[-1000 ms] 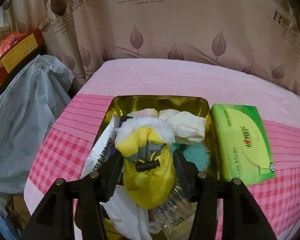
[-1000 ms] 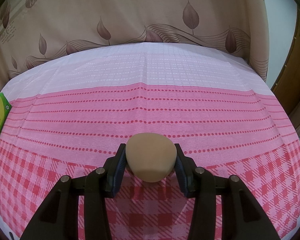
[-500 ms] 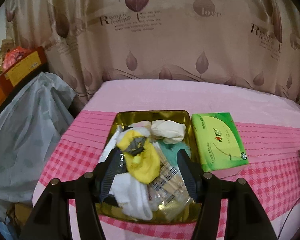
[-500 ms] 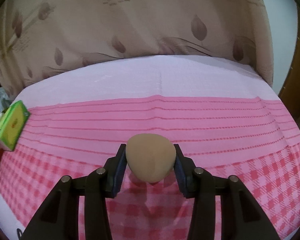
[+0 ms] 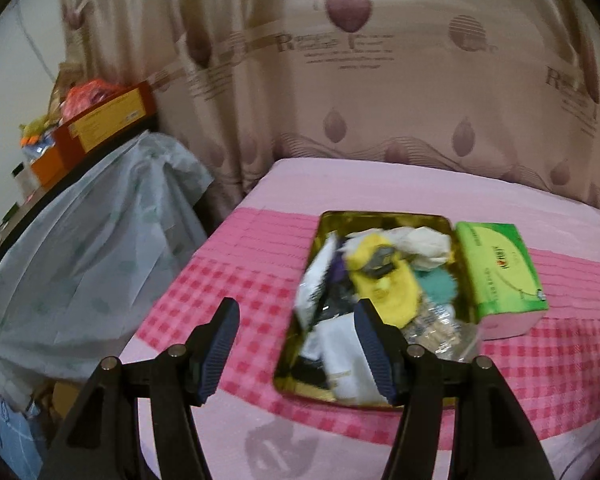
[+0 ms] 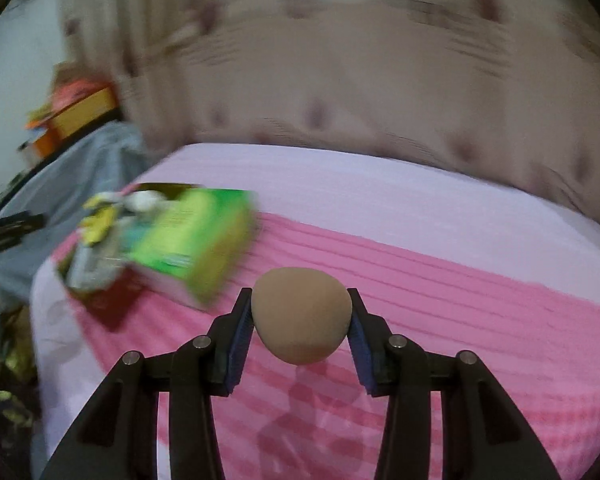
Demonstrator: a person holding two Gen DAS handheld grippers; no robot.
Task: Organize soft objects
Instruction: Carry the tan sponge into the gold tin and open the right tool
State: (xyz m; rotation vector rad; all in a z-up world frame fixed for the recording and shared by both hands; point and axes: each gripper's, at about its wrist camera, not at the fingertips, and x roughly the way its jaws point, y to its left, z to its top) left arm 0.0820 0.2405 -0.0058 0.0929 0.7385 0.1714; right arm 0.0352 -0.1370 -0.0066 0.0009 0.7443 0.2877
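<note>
Carrying the tan, egg-shaped foam sponge point(image 6: 300, 316) across to the gold rectangular metal tin point(image 5: 324, 232) calls for a gentle squeeze only, since the sponge looks soft enough to deform or pop out if pinched harder. The right gripper point(image 6: 298, 320) has its two blue-padded fingers pressed against the sponge's sides, holding it clear above the pink checked bedspread point(image 6: 460, 320), lower centre of the right wrist view. The tin sits at the left of that view, blurred, just behind the green tissue pack point(image 6: 192, 248), so the approach should probably pass over the pack rather than nudge it. The tin is already crowded with a yellow plush toy point(image 5: 384, 280), white cloths and wrappers, so the sponge is best released over a gap, low down. The left gripper point(image 5: 296, 344) hangs empty with jaws spread wide, at the near left edge of the tin.
</note>
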